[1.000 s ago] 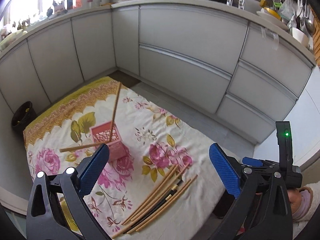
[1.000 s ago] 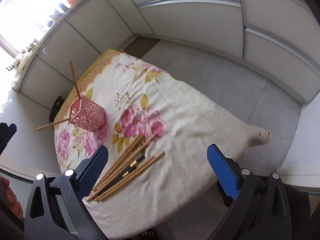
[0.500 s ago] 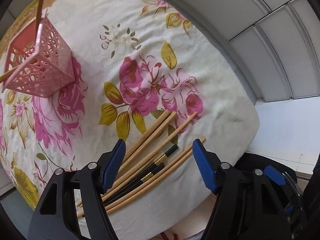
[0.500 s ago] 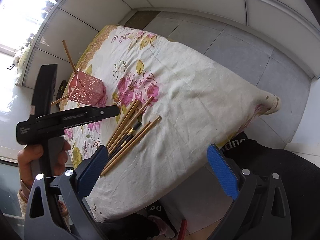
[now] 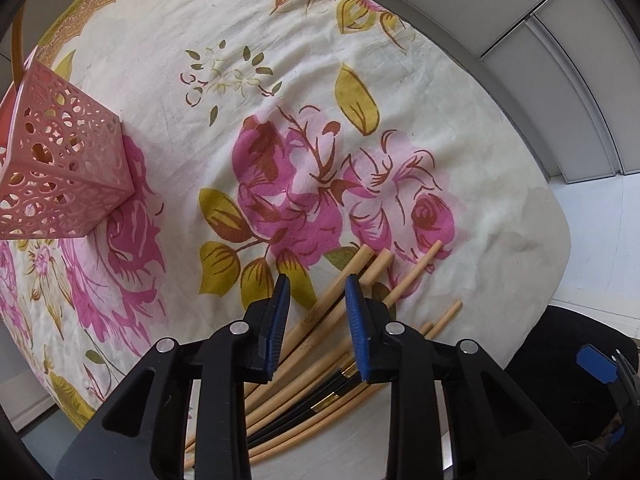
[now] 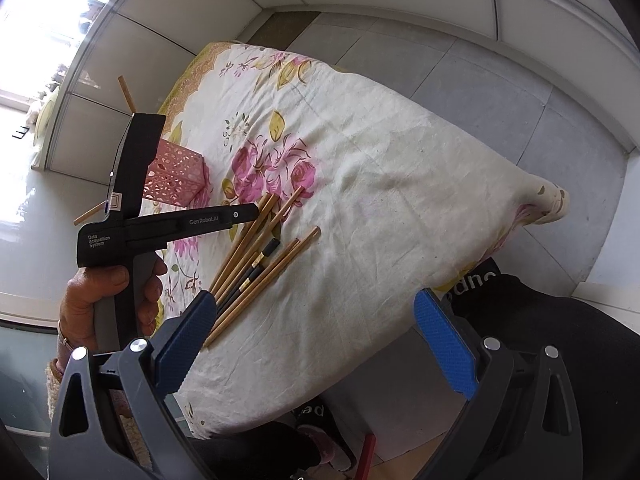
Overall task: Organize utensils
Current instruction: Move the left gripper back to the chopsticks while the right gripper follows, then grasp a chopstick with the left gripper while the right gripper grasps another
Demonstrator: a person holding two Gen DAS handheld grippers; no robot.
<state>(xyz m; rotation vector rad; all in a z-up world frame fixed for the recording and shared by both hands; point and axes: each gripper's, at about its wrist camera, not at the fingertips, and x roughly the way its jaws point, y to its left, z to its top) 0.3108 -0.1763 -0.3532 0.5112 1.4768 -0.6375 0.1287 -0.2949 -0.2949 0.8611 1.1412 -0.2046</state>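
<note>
A: Since half a second ago, the left hand-held gripper [image 5: 316, 312] has dropped closer to the pile of chopsticks [image 5: 340, 320], and its blue pads [image 5: 280, 316] have narrowed from a wide spread to a small gap.

B: Is it gripping anything?

A: Not clearly. Its jaws are partly closed, straddling the upper ends of two or three bamboo chopsticks, with a gap visible between pads and sticks. Whether they touch cannot be told.

B: Where do the chopsticks lie?

A: They lie fanned on a cream floral cloth [image 6: 380, 168] covering the counter, near its front edge. Most are pale bamboo; a black pair with gold bands [image 6: 260, 258] lies among them.

B: And the holder?

A: A pink perforated holder [image 5: 60, 164] stands on the cloth to the left, well apart from the pile, with two chopsticks [image 6: 126, 94] already poking out.

B: The other side?

A: The right hand-held gripper [image 6: 316, 344] hovers wide open and empty above the counter's front edge. A bare hand [image 6: 104, 296] holds the left one's handle.
</note>
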